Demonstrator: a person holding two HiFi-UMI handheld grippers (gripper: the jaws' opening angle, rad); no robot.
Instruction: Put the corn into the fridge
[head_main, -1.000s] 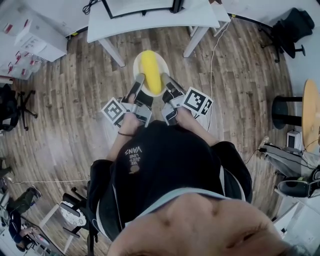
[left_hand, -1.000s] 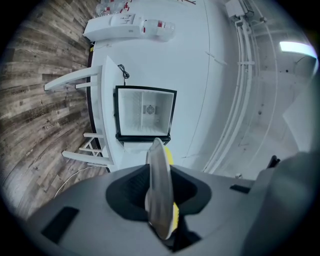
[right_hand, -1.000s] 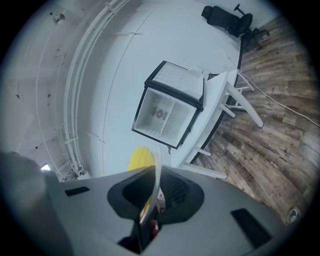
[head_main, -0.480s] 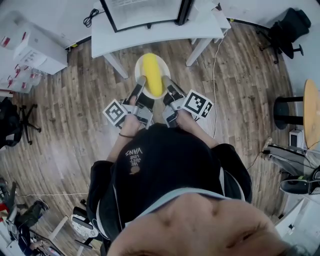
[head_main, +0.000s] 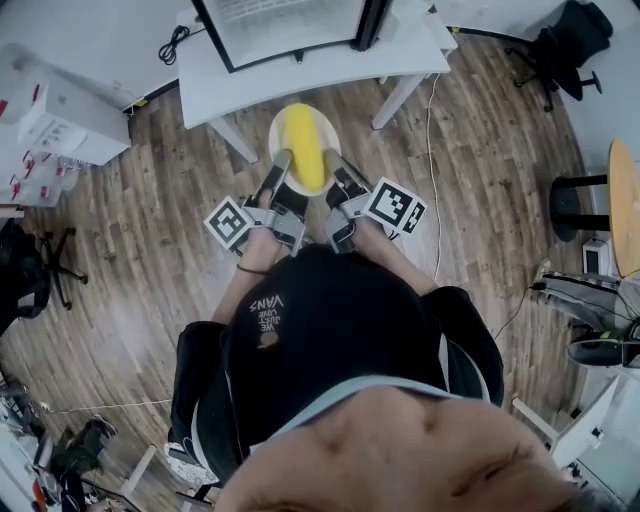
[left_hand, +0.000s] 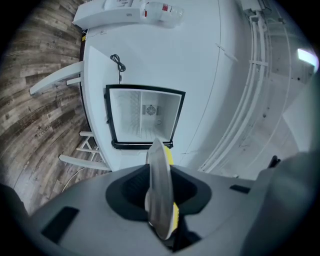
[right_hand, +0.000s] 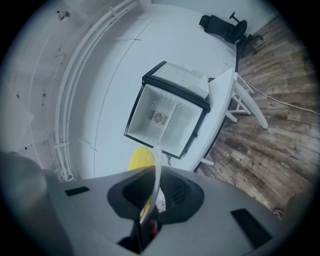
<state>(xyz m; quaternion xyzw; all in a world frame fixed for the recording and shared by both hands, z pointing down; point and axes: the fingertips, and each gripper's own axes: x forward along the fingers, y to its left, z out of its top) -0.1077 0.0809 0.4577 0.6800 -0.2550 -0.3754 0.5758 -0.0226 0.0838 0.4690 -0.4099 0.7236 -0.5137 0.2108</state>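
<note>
In the head view a yellow corn cob (head_main: 303, 145) lies on a round white plate (head_main: 281, 127), carried above the wooden floor. My left gripper (head_main: 283, 162) is shut on the plate's left rim and my right gripper (head_main: 331, 163) is shut on its right rim. The small fridge (head_main: 290, 25) stands open on a white table (head_main: 300, 75) just ahead. The left gripper view has the plate (left_hand: 159, 190) edge-on between the jaws, with the corn (left_hand: 170, 156) behind it and the fridge (left_hand: 142, 117) beyond. The right gripper view shows the plate (right_hand: 156, 167), the corn (right_hand: 141, 159) and the fridge (right_hand: 167, 117).
White boxes (head_main: 60, 110) sit on the floor at left. A black office chair (head_main: 565, 35) stands at the top right and a round wooden table (head_main: 625, 215) at the right edge. A cable (head_main: 432, 120) runs down beside the table leg (head_main: 395, 100).
The person has walked forward with the plate held in both grippers. The table and the open fridge have come nearer and show more fully at the top.
</note>
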